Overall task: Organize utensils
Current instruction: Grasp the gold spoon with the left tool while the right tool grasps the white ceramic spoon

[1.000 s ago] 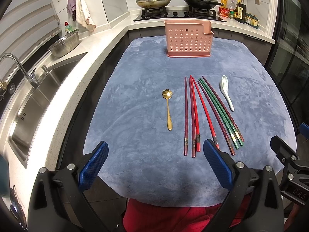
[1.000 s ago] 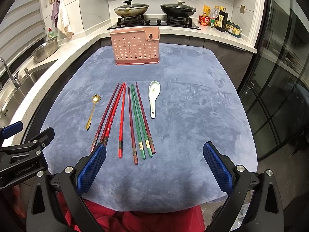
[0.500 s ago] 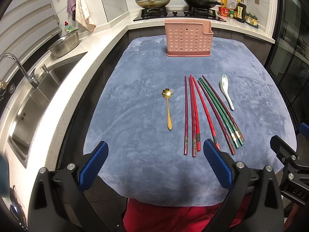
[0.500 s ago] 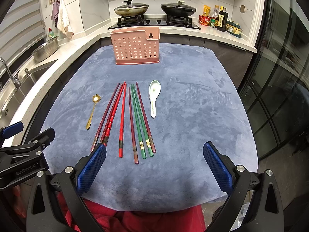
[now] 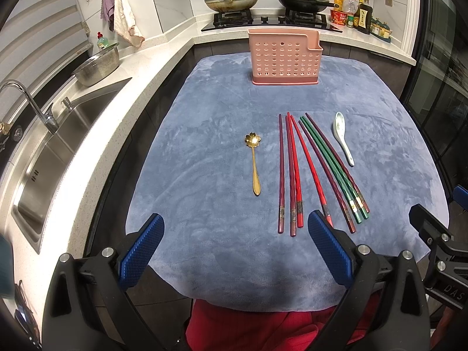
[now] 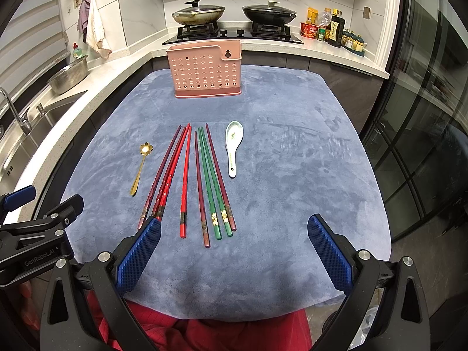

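Left tool [image 5: 234,247] and right tool [image 6: 234,247] hover at the near edge of the worktop [image 6: 292,204], both spread wide and empty; just beyond lie the chopsticks [image 6: 201,181] in a loose row, a gold spoon [image 5: 254,162] to their left, a white spoon [image 6: 233,144] to their right; the pink holder [image 5: 284,57] stands at the far end

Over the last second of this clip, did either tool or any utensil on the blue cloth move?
Nothing visibly changed. Both tools, left and right, are open and empty; the chopsticks, gold spoon and white spoon lie untouched before the pink holder.
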